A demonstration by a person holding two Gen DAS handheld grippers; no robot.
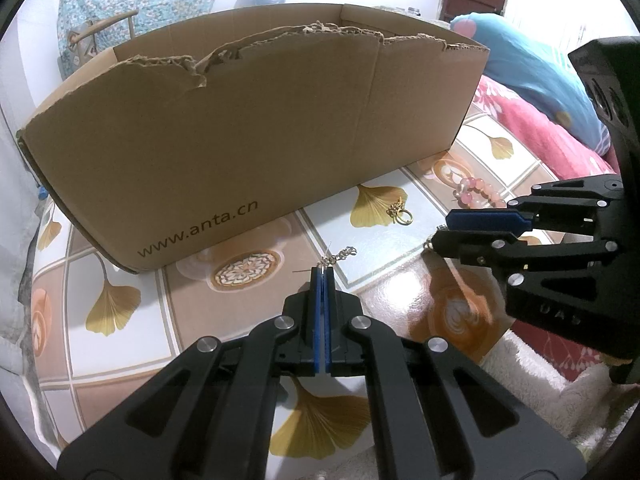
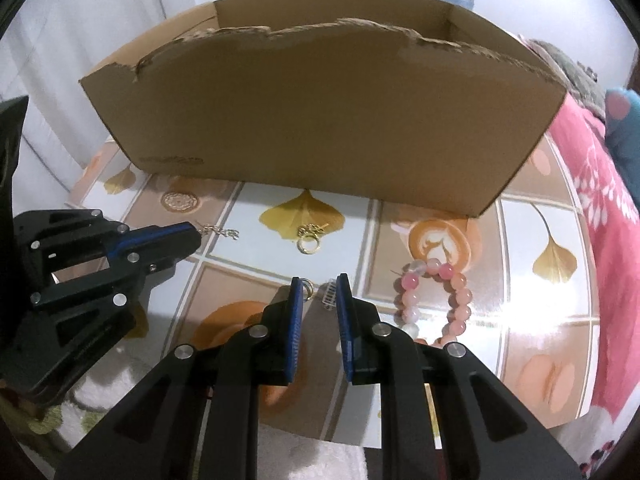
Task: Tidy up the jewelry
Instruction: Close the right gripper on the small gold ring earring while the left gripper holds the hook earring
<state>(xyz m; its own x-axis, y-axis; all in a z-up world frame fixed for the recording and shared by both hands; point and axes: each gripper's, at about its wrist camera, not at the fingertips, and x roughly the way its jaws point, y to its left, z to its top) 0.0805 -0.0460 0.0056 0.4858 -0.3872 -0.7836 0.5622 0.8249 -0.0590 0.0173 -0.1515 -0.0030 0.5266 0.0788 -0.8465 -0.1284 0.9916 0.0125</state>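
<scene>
My left gripper [image 1: 322,271] is shut, and the end of a thin silver chain [image 1: 340,257] is pinched at its tips; the rest of the chain trails onto the table. The right wrist view shows that same gripper [image 2: 195,236] with the chain [image 2: 222,232] leading off it. My right gripper [image 2: 320,279] is open by a narrow gap, low over the table. A small clear-stone bar [image 2: 329,298] lies between its fingertips and a small silver ring [image 2: 306,286] beside the left one. A gold ring with a chain [image 2: 308,242] and a pink bead bracelet [image 2: 436,300] lie nearby.
A big open cardboard box [image 1: 240,140] with a torn rim stands behind the jewelry on the ginkgo-leaf tablecloth [image 1: 120,344]. A pink blanket [image 2: 600,208] and a blue plush [image 1: 532,68] lie to the right. White fluffy fabric [image 1: 532,364] runs along the table's near edge.
</scene>
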